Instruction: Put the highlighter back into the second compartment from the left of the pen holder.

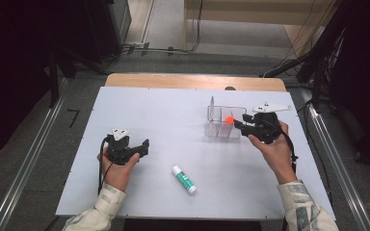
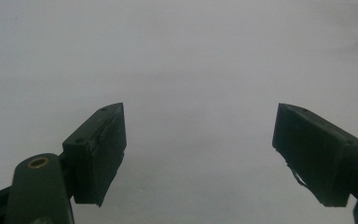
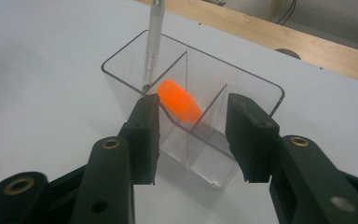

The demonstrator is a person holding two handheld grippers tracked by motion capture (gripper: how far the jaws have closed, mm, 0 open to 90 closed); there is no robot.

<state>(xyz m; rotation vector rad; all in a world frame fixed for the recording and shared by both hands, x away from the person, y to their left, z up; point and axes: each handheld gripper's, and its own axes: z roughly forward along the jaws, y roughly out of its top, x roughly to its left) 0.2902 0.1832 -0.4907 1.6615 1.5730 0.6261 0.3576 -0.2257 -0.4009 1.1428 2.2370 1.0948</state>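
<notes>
A clear plastic organizer (image 1: pixel 220 130) (image 3: pixel 261 84) with several compartments stands on the white table at the right. An orange block (image 1: pixel 229 119) (image 3: pixel 179 100) lies tilted inside it, against a divider. A silver pen (image 1: pixel 211 108) (image 3: pixel 153 42) stands upright in the back-left compartment. My right gripper (image 1: pixel 238 124) (image 3: pixel 194 100) hovers at the organizer's near right side, jaws open; the orange block sits just past the left jaw's tip, with neither pad pressing on it. My left gripper (image 1: pixel 146 144) (image 2: pixel 200 109) rests low over bare table at the left, wide open with nothing between its jaws.
A white-and-green glue stick (image 1: pixel 184 179) lies on the white table sheet (image 1: pixel 149 106) near the front middle. A wooden table edge (image 1: pixel 173 81) (image 3: pixel 270 37) runs along the far side. Dark stands and cables surround the table.
</notes>
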